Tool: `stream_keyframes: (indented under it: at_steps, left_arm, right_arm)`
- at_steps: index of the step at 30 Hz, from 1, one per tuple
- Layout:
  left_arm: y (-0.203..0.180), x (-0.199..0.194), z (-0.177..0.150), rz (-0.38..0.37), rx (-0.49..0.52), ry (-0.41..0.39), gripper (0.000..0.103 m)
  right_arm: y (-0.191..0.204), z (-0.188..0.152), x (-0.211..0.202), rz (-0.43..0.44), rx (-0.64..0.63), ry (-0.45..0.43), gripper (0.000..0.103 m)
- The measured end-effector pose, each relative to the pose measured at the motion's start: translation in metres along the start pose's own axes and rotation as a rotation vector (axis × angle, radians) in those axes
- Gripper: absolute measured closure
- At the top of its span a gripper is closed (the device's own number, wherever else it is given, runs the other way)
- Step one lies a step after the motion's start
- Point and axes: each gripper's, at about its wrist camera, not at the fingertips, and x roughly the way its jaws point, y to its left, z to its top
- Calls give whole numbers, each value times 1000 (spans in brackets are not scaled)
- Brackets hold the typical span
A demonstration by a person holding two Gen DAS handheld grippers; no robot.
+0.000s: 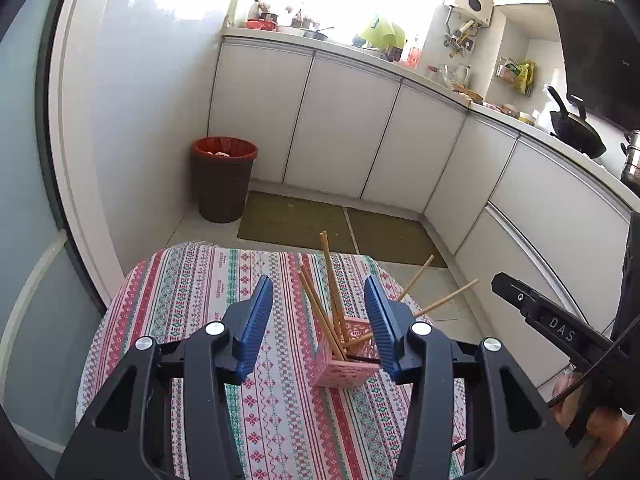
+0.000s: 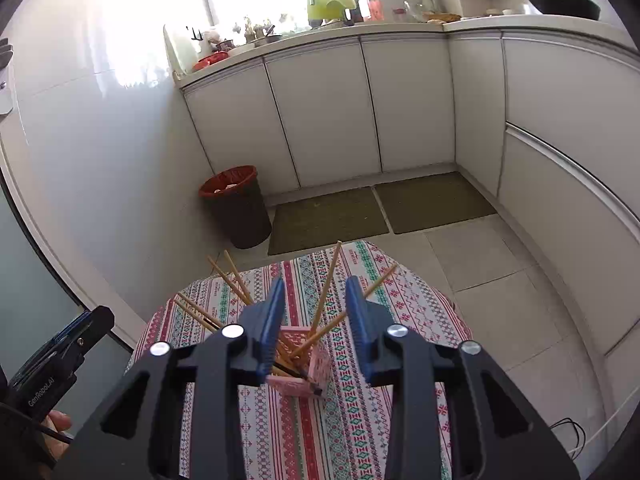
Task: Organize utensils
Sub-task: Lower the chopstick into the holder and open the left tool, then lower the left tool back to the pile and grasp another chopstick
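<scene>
White kitchen cabinets (image 1: 340,136) run along two walls under a cluttered counter, with two dark mats (image 2: 380,210) on the tiled floor before them and a brown waste bin (image 1: 224,178) with a red liner standing in the corner by the pale wall. Nearer the cameras a small table (image 1: 192,300) wears a striped cloth patterned in red, green and white. On that cloth stands a pink lattice holder (image 1: 346,364), upright (in the right wrist view its near wall looks slightly tilted, perhaps only the lens). Wooden chopsticks (image 1: 330,280) stand in the holder and fan outward in several directions, some leaning left, others far to the right beyond the table edge. The left gripper (image 1: 318,320) hangs above the cloth with its blue pads spread apart, the holder and sticks showing between them but untouched. The right gripper (image 2: 314,320) likewise has its pads parted, framing the holder and two leaning sticks without pressing on either.
</scene>
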Motion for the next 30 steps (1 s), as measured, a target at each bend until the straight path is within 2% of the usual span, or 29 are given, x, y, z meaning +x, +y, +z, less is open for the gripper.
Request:
stream_keyframes:
  at_steps: [2,4,8,12,16,25,28,30]
  left_arm:
    - [-4,-5,-6,2,4,11,48]
    - [-7,-12,-14,6,4,17,42]
    - [-14,-23,-28,8,16,45,39]
    - [-24,-32,-40,15,27,68,29]
    - [-35,-41,-54,27,63,89,20]
    - [-59,-45,-87,0,135,182,9]
    - [-64,-37,-99,-10,169,253,7]
    - [-67,-24,-110,-36,184,342,7]
  right_arm:
    - [-5,-8,-11,-19,0,4,62]
    - [-11,-16,-22,-39,-1,11,54]
    - [-24,-30,-43,-80,2,13,48]
    - [-36,-45,-60,-122,12,24,28]
    - [-47,-57,-78,-157,36,11,15]
    - [-75,-93,-103,-127,96,78,9]
    - [-95,-112,-113,-86,161,117,6]
    - [-113,-131,-119,-48,217,162,6]
